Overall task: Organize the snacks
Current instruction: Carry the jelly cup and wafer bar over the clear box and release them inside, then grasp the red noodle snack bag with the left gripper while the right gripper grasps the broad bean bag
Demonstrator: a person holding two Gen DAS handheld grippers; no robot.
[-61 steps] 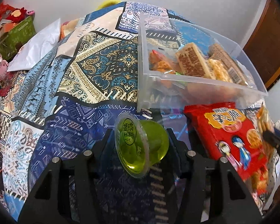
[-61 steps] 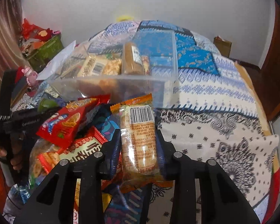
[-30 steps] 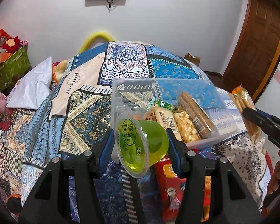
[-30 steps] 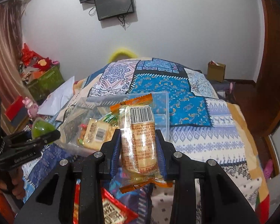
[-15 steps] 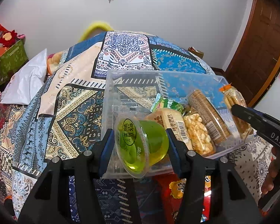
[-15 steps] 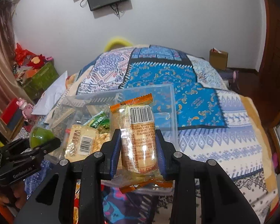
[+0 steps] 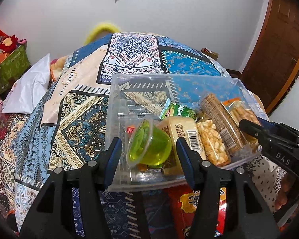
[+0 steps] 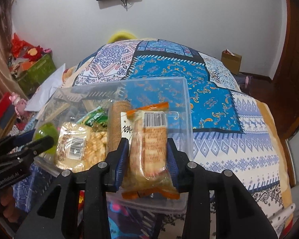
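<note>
A clear plastic bin (image 7: pixel 169 76) (image 8: pixel 129 80) lies on the patchwork quilt and holds several snack packets. My left gripper (image 7: pixel 148 141) hangs over the bin's near left corner. Its jaws are opening, and a green jelly cup (image 7: pixel 151 147) (image 8: pixel 44 131) sits tilted between them with a gap at each pad. My right gripper (image 8: pixel 147 140) hangs over the bin's near right end, jaws opening too. An orange-edged biscuit packet (image 8: pixel 149 145) (image 7: pixel 243 111), blurred and slanting, is loose between its pads. Each gripper also shows in the other's view: the right gripper (image 7: pixel 249 127) and the left gripper (image 8: pixel 22 147).
In the bin lie a bread packet (image 7: pixel 181 131), a rice-puff bar (image 7: pixel 211 141), a brown cracker stack (image 7: pixel 219 115) and a green packet (image 7: pixel 179 110). A red snack bag (image 7: pixel 191 205) lies before the bin. A white pillow (image 7: pixel 29 89) and a green box (image 7: pixel 10 67) are far left.
Both grippers came forward and down over the bin. Their jaws have widened: the jelly cup has tipped over between the left pads, and the biscuit packet has slipped askew between the right ones.
</note>
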